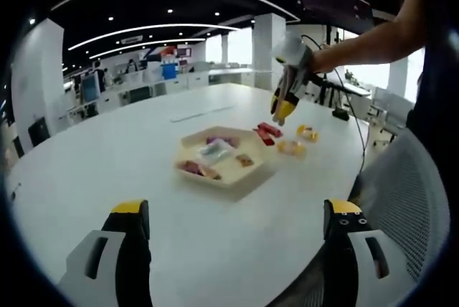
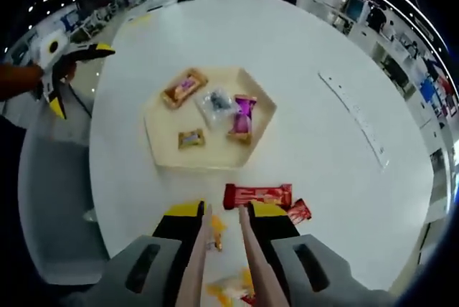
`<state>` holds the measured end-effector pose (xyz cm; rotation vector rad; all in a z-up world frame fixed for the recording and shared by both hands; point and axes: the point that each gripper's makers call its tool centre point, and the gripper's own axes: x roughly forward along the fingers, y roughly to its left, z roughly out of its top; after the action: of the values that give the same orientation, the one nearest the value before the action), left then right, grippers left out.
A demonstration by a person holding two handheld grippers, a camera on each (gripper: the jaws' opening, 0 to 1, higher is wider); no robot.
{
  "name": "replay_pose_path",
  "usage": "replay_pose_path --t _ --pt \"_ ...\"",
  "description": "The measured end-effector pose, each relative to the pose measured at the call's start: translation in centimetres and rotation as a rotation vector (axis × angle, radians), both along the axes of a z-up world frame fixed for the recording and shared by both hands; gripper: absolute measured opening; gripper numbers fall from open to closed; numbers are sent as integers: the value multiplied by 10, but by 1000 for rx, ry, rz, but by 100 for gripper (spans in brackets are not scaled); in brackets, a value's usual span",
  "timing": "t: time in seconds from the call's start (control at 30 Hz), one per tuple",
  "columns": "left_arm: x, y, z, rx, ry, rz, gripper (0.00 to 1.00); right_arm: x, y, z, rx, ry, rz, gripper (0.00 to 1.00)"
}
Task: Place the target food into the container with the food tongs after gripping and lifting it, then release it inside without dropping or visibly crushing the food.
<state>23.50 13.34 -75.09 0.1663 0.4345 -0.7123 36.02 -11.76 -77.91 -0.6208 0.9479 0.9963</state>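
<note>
A beige hexagonal tray (image 2: 161, 145) on the white table holds several wrapped snacks, among them a purple packet (image 2: 244, 117) and a clear packet (image 2: 215, 102). A red snack bar (image 2: 258, 194) lies just outside the tray's near edge. My right gripper (image 2: 226, 210) is shut on a pair of beige food tongs (image 2: 195, 264), whose tips hover slightly apart beside the red bar with nothing between them. Seen from the left gripper view, the right gripper (image 1: 283, 110) hangs above the red bar (image 1: 267, 133), past the tray (image 1: 215, 178). My left gripper (image 1: 238, 206) is wide open and holds nothing.
Yellow packets (image 1: 290, 148) and a small red packet (image 2: 299, 211) lie near the red bar. A grey mesh chair (image 1: 401, 199) stands at the table's edge. A long pale strip (image 2: 355, 117) lies on the table. The left gripper (image 2: 75, 77) is off past the table edge.
</note>
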Motion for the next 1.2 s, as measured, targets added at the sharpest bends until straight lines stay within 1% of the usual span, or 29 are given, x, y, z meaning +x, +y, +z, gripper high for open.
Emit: replay_pose_path --t 0.07,0.13,0.2,0.27,0.33,0.73,1.1,1.2 --pt "0 0 0 -1 -1 1 98 -5 1 -3 6 9 -5 23" --pt "0 1 0 -1 -1 3 98 -9 2 -9 4 16 -10 24" --pt "0 0 0 -1 -1 2 99 -11 0 -14 -5 18 -27 24" --pt "0 0 0 -2 1 0 99 -12 -3 -19 -7 33 -59 24" --pt "0 0 0 -1 0 1 99 -14 -4 -22 -10 40 -68 24" --pt "0 0 -1 1 7 -4 99 -21 -3 -32 -16 74 -98 24" --pt "0 0 -2 3 9 -4 99 -26 0 -37 -12 107 -134 25" --pt "-1 0 -2 3 9 -4 99 -29 -2 -40 -13 134 -151 25"
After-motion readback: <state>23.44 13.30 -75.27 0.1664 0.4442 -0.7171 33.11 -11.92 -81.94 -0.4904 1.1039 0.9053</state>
